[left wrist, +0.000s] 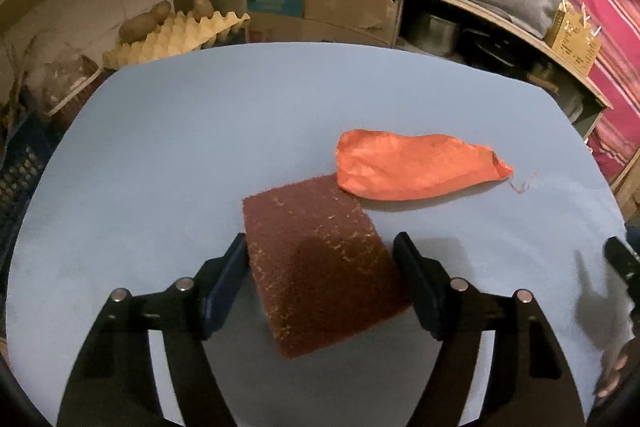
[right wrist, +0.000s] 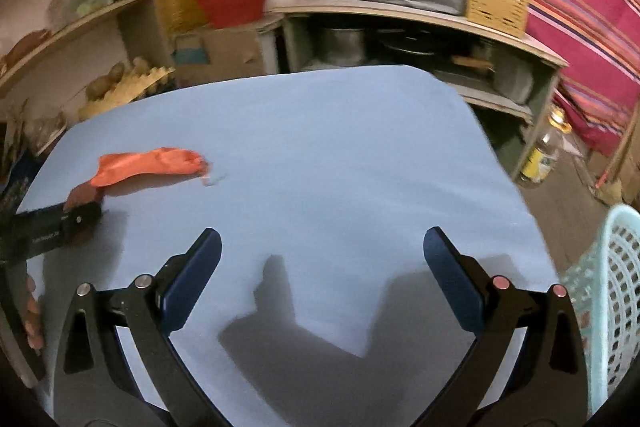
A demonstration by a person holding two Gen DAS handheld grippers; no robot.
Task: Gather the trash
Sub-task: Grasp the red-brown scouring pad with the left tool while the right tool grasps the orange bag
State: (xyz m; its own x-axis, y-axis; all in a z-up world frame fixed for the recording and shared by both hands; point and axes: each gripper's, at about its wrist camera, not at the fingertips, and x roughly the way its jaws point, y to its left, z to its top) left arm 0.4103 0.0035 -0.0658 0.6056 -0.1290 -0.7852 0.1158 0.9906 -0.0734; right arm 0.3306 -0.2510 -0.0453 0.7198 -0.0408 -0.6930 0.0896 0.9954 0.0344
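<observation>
The left gripper [left wrist: 320, 247] has its jaws spread about as wide as the brown scrub pad [left wrist: 320, 267] that lies flat on the blue table [left wrist: 160, 167] between them; its left finger sits right at the pad's edge, the right finger just clear of it, so nothing is clamped. The pad's far corner meets an orange bag [left wrist: 416, 165] lying further back. The right gripper [right wrist: 322, 247] hangs wide open over bare table, holding nothing, with a pale green basket [right wrist: 616, 287] just off the table's right edge.
</observation>
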